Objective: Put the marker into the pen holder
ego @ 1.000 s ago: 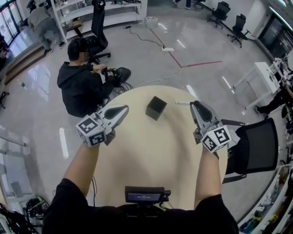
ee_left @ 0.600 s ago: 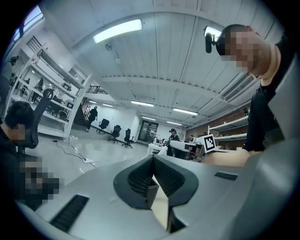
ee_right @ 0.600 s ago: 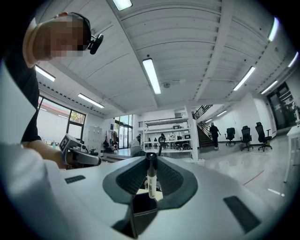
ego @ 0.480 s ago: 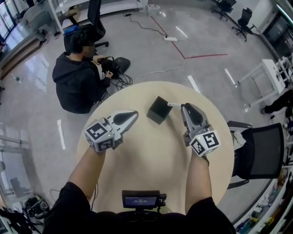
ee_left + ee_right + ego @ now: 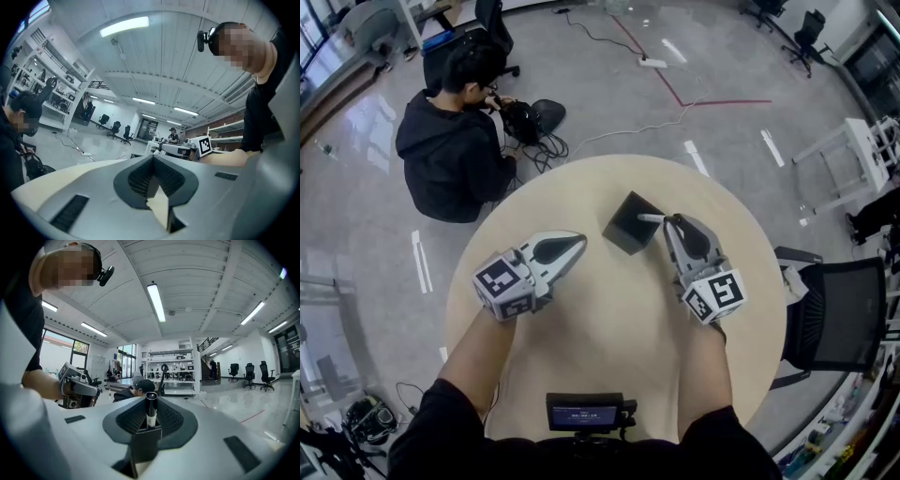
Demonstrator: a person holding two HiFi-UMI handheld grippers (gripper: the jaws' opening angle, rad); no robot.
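Note:
A black cube-shaped pen holder (image 5: 628, 223) stands on the far half of the round beige table (image 5: 609, 328). My right gripper (image 5: 673, 225) sits just right of it, shut on a white marker (image 5: 650, 218) whose free end reaches over the holder's right rim. In the right gripper view the marker (image 5: 151, 409), with its black cap, stands between the shut jaws of the right gripper (image 5: 151, 401), and the pen holder (image 5: 144, 448) is right in front of them. My left gripper (image 5: 577, 246) hovers left of the holder, shut and holding nothing. The left gripper (image 5: 152, 159) shows only table between its jaws.
A person in a black hoodie (image 5: 450, 150) sits on the floor beyond the table's far left edge. A black office chair (image 5: 834, 309) stands to the right. A small screen device (image 5: 581, 411) sits at the near table edge. Cables (image 5: 628, 136) lie on the floor.
My right gripper has carried the marker leftward, from well right of the pen holder to its right rim. The left gripper has edged slightly right, toward the holder.

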